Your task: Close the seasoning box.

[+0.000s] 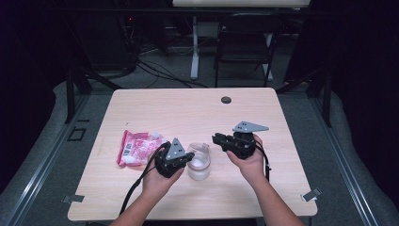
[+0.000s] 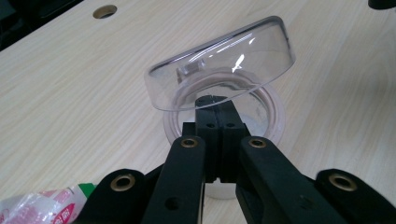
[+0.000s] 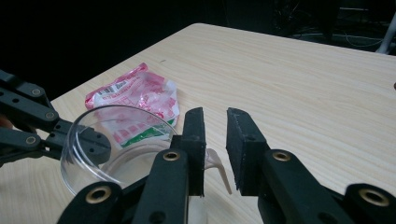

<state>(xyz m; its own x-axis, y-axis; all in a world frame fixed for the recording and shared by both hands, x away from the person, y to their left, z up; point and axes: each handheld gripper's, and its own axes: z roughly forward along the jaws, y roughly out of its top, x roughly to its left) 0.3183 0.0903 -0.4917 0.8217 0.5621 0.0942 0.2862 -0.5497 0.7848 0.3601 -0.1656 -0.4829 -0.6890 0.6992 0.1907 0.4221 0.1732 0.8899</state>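
Left gripper [image 1: 187, 159] low, jaws pinching the jar's [image 1: 199, 165] clear lid [image 2: 222, 65]; right gripper [image 3: 215, 140] alongside, jaws parted.

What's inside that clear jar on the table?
The clear jar holds a low layer of something white at the bottom. Its clear lid is tipped up, and the left tongs cover part of the opening, hiding the rest.

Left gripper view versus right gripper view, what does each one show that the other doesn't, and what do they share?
Left gripper view alone: the white jar's open mouth under the tilted clear lid, the left tool shut at the lid's near edge, and a round hole in the table.

Right gripper view alone: the right tool with a gap between its jaws and nothing in it, plus the dark room behind.

Both: the clear lid, the pink packet and the wooden table.
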